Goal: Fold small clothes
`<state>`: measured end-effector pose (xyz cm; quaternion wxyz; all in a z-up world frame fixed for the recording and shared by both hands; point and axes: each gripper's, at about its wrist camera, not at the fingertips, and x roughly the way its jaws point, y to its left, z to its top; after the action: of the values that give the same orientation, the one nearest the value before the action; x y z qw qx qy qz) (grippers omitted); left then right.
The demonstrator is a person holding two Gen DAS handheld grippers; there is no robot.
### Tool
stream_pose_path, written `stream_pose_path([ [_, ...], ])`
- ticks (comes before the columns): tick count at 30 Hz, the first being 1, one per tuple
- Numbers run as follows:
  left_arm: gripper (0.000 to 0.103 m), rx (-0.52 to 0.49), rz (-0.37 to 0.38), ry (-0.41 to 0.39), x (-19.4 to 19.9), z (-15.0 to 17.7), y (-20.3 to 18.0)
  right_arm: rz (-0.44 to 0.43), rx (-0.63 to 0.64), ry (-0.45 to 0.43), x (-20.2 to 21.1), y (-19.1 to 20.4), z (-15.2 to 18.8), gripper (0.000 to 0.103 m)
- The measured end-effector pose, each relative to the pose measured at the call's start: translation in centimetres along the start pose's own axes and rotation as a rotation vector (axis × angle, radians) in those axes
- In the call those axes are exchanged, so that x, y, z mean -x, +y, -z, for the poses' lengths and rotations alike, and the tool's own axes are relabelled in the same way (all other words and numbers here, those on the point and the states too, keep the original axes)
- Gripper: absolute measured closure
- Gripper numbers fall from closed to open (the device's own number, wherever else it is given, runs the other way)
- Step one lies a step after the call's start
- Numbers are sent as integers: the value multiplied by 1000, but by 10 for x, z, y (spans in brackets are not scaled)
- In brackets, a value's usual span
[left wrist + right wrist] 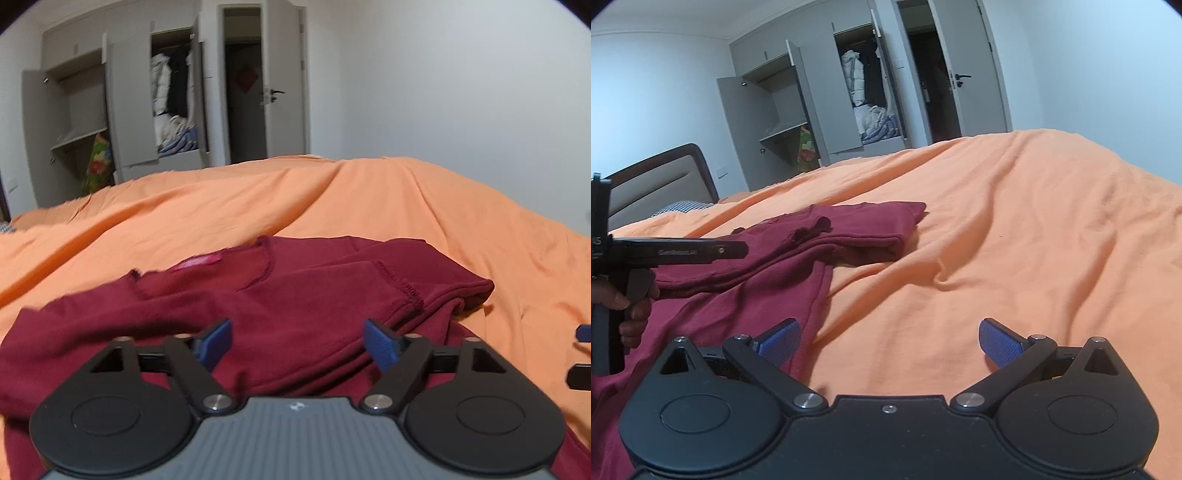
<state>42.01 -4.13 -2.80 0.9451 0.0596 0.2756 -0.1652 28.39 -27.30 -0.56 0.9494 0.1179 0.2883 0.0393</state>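
A dark red garment (288,295) lies partly folded on the orange bedcover (332,199), with a pink label (199,263) near its collar. My left gripper (297,341) hovers open just above the cloth, holding nothing. In the right wrist view the same garment (798,254) spreads from the left, one side folded over into a thick edge. My right gripper (888,341) is open over the bedcover (1015,229); its left fingertip (779,341) sits at the garment's right hem. The left gripper (683,253), held by a hand (631,314), reaches in from the left over the cloth.
An open grey wardrobe (812,99) with hanging and piled clothes stands beyond the bed, next to an open door (964,70). A headboard (665,173) and a checked pillow (683,206) are at the left. The bedcover stretches wide to the right of the garment.
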Motion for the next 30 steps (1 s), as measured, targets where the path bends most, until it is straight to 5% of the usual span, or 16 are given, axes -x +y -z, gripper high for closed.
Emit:
stream_pose_path([
  [5,6,95,-104,-14,44,3,37,-62,30,2,-15,12,-11,1],
  [12,6,331,-387,5,82,19,128,-163,86,-27,-52,43,-42,1],
  [17,9,531,-398,-31,80,29,190,-207,64,-16,-93,62,-65,4],
  [23,64,714,-266,-11,54,37,229,-175,91,15,-130,81,-76,26],
  [24,82,717,-256,-7,50,37,232,-162,94,25,-135,82,-76,29],
  [27,91,705,-280,-47,55,41,230,-142,105,43,-145,86,-75,56],
  [28,92,704,-286,-83,61,41,230,-129,117,42,-147,88,-75,74],
  [30,92,713,-314,-111,71,43,229,-118,135,39,-150,91,-75,84],
])
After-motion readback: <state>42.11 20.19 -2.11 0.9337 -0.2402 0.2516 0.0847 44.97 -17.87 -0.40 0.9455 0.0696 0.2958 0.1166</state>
